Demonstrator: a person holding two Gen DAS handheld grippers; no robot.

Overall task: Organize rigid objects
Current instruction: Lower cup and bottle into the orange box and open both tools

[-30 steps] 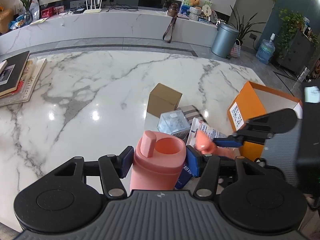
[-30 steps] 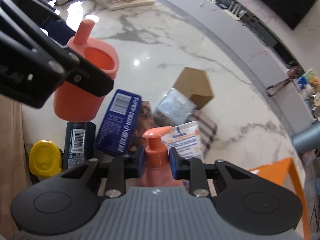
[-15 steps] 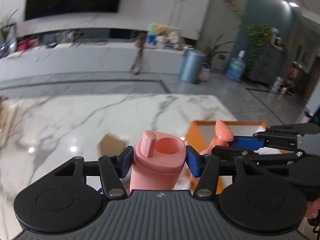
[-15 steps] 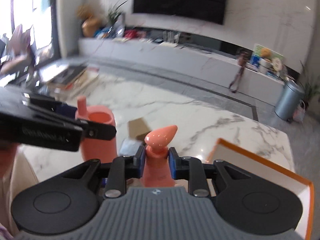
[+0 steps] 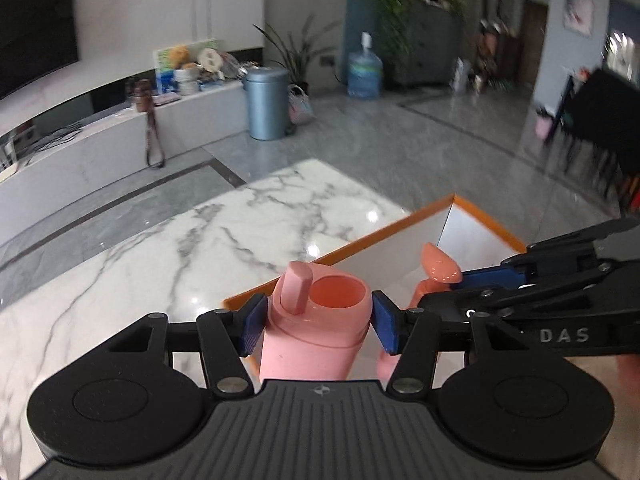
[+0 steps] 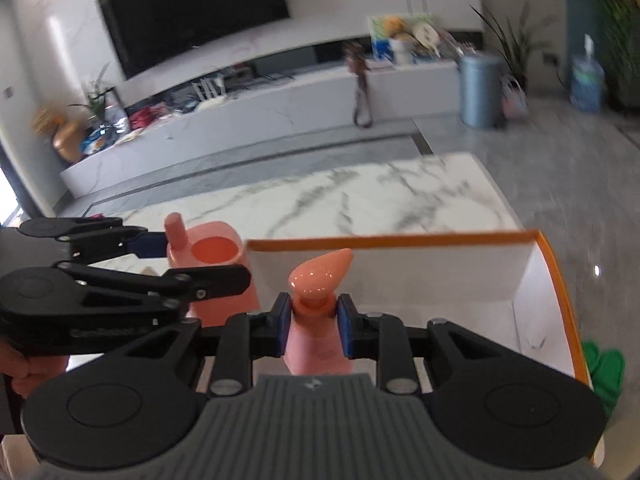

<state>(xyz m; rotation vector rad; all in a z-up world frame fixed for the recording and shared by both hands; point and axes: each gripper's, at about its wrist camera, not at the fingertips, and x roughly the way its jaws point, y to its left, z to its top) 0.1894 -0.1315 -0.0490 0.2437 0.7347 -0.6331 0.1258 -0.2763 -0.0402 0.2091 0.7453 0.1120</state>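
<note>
My left gripper (image 5: 318,322) is shut on a pink cup (image 5: 316,332) with an open flip lid, held upright above the near left edge of an orange box (image 5: 486,222). My right gripper (image 6: 312,320) is shut on the neck of a pink pump bottle (image 6: 320,354), held upright over the white inside of the orange box (image 6: 558,272). The pump bottle (image 5: 438,268) and right gripper (image 5: 516,280) show to the right in the left wrist view. The cup (image 6: 218,260) and left gripper (image 6: 160,258) show to the left in the right wrist view.
The white marble table (image 5: 192,248) stretches left and beyond the box. Its far edge drops to a grey floor. A blue bin (image 5: 266,104) and a low white cabinet (image 6: 260,108) stand well beyond. Something green (image 6: 606,368) lies beyond the box's right wall.
Both grippers have lifted their objects off the cluttered table and swung right. They now hold them over the orange box; the other table items have left view.
</note>
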